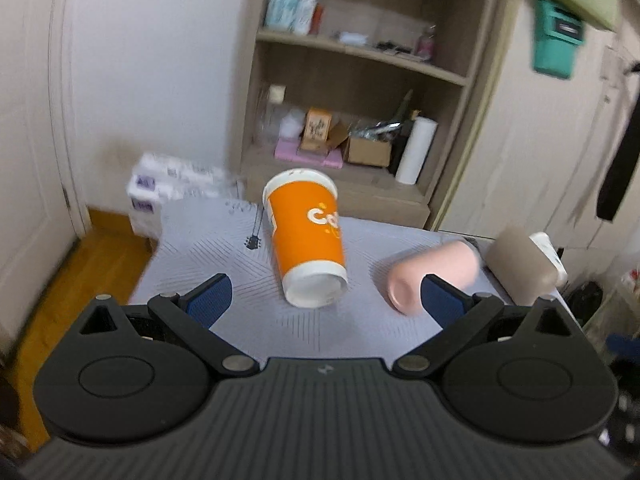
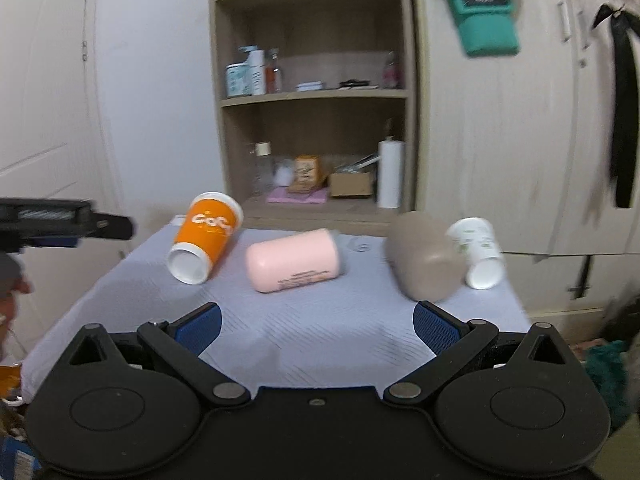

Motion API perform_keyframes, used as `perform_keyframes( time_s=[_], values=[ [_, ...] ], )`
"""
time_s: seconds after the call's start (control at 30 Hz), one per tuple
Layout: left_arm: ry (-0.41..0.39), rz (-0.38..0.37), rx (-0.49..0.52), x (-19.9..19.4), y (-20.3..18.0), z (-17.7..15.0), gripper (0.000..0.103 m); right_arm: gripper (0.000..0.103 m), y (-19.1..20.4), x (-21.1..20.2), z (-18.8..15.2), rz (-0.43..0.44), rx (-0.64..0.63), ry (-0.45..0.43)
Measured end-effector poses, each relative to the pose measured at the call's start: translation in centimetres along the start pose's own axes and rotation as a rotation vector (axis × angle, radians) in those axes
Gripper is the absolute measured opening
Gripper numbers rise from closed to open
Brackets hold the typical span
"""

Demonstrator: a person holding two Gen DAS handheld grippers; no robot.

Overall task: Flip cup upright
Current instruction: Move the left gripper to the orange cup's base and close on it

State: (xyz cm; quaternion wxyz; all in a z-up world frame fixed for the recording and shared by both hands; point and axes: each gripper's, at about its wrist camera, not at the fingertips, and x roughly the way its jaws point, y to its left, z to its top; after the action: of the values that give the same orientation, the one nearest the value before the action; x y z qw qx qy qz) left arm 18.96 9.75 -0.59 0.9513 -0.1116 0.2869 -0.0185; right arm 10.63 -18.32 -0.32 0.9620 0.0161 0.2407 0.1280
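An orange paper cup (image 1: 306, 236) lies on its side on the pale blue table cloth (image 1: 224, 264), its base toward me. It also shows in the right wrist view (image 2: 206, 238). A pink cup (image 2: 294, 260), a taupe cup (image 2: 426, 256) and a white paper cup (image 2: 478, 252) also lie on their sides. My left gripper (image 1: 326, 300) is open and empty, just short of the orange cup. It shows from the side in the right wrist view (image 2: 100, 226). My right gripper (image 2: 318, 326) is open and empty, short of the pink cup.
A wooden shelf unit (image 2: 312, 96) with bottles, boxes and a paper roll stands behind the table. Cupboard doors (image 2: 500, 140) are at the right. A pack of tissue (image 1: 172, 184) sits by the wall at the left. Wooden floor (image 1: 80, 276) lies left of the table.
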Motion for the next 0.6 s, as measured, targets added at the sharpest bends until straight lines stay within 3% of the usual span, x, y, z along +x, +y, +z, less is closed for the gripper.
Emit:
perform_keyframes(
  time_s=[0.23,0.6],
  values=[
    [0.079,0.017,-0.04,7.9,1.9,1.1,0.098,0.103,1.3,5.0,0.9,0.09,-0.003,0.058],
    [0.12,0.015,-0.076,11.5,2.9,1.4,0.091,0.103,2.6,9.1,0.6,0.129,-0.092,0.152]
  ],
)
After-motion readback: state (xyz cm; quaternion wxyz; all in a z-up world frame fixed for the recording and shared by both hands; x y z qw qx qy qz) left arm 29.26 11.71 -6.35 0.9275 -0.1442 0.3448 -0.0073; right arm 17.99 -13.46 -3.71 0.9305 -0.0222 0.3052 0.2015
